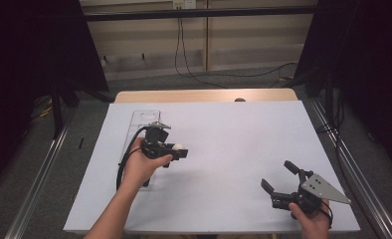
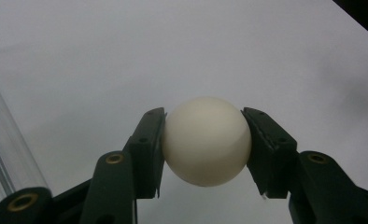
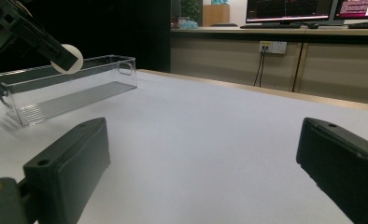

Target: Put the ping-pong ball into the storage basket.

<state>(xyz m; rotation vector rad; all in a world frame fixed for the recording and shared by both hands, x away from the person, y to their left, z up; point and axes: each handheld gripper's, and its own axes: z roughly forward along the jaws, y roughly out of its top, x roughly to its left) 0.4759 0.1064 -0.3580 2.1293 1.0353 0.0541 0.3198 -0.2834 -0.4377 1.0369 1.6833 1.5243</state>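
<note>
A white ball (image 2: pixel 205 140) sits clamped between the two black jaws of my left gripper (image 2: pixel 203 144), both pads pressed on its sides. In the high view the left gripper (image 1: pixel 178 149) hangs above the white sheet just right of a clear plastic bin (image 1: pixel 143 119), with the ball (image 1: pixel 179 147) at its tip. The right gripper view shows the ball (image 3: pixel 72 58) held above the bin (image 3: pixel 60 93). My right gripper (image 1: pixel 277 175) rests low at the sheet's front right, jaws wide apart with nothing between them; its fingers (image 3: pixel 70 163) frame bare sheet.
A white sheet (image 1: pixel 224 149) covers the table, with a wooden strip (image 1: pixel 204 95) at the far edge. Cables trail on the grey floor behind. Dark curtains stand at both sides, and metal rails run along the table's flanks.
</note>
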